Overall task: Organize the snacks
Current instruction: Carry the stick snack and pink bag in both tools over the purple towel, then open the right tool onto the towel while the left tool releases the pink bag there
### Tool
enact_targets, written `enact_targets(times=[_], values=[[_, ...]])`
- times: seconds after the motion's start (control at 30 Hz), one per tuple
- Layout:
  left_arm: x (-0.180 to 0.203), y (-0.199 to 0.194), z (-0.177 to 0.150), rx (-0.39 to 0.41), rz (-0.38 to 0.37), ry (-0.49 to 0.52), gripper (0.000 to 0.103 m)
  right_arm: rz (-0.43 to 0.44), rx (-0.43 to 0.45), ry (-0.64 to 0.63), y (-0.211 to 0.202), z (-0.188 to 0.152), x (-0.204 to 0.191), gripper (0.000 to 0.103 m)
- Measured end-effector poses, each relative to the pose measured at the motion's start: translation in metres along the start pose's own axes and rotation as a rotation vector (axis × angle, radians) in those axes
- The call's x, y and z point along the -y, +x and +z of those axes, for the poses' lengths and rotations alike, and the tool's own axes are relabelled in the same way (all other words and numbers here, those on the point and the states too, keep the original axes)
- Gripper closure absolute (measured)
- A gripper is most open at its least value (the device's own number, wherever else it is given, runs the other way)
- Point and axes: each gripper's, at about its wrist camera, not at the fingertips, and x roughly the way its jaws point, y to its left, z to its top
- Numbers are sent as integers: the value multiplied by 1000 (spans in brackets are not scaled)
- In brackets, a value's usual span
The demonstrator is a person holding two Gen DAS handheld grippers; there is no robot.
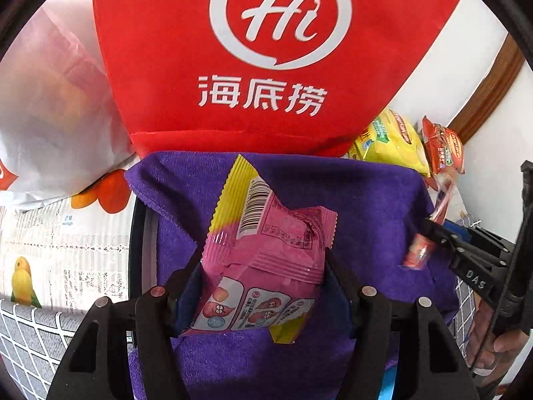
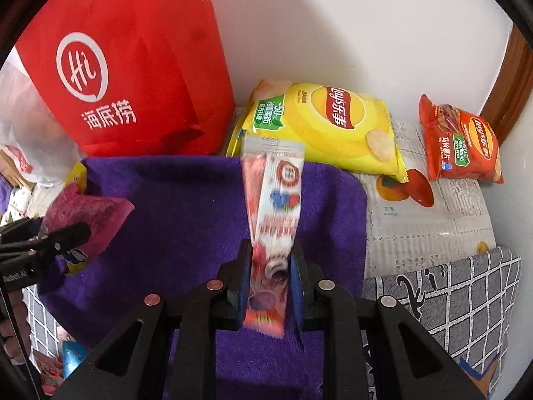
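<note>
A plain white wall (image 2: 366,33) stands behind, brown wooden trim (image 2: 513,80) at right, a fruit-printed cloth (image 2: 433,220) covering the bench.

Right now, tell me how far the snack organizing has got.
Done: hard to tell; nothing visibly sorted.

In hand: the left gripper is shut on the pink snack packet, and the right gripper is shut on the white-and-red snack sachet, both over the purple towel.

Left: the yellow Lay's bag and red Lay's bag lie by the wall.
</note>
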Motion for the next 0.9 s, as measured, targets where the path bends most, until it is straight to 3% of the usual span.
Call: enact_targets(times=[0.4, 0.57, 0.9], values=[[4, 5, -2, -29, -3, 6, 39, -20, -14, -18, 4, -1, -5, 78], [3, 7, -2, -42, -9, 0, 39, -14, 8, -20, -7, -1, -8, 63], [9, 10, -5, -55, -11, 16, 38, -8, 82, -15, -38, 2, -12, 56]])
